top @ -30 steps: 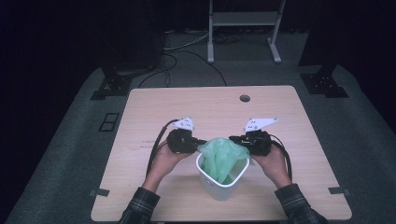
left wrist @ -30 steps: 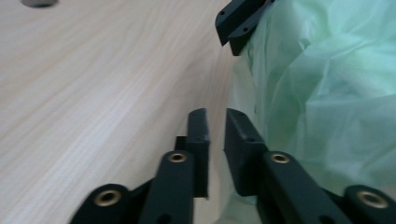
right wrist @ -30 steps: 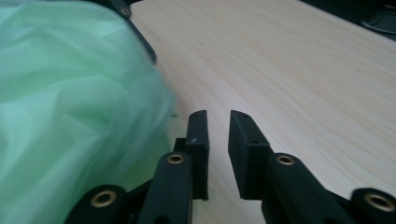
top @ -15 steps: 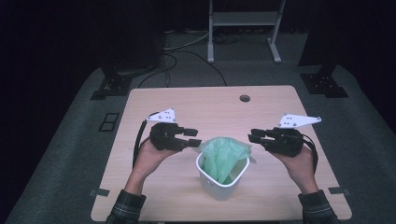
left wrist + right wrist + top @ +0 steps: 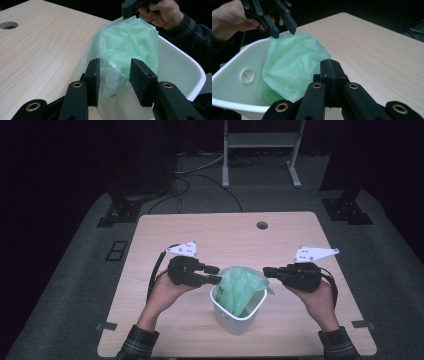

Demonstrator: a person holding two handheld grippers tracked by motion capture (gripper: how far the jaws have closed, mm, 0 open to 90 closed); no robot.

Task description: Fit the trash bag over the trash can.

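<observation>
Lining bin (image 5: pixel 239 317) near counter's (image 5: pixel 200 230) front edge: left tongs (image 5: pixel 113 75) apart astride green bag (image 5: pixel 242 285); right tongs (image 5: pixel 331 71) together, empty. I should pinch film only, spreading outward evenly.

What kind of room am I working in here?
Likely a recording studio or lab set, not a home: a lone wooden table on grey carpet, dark surroundings, cables and a metal stand behind. On it, a white bin with a green bag.
</observation>
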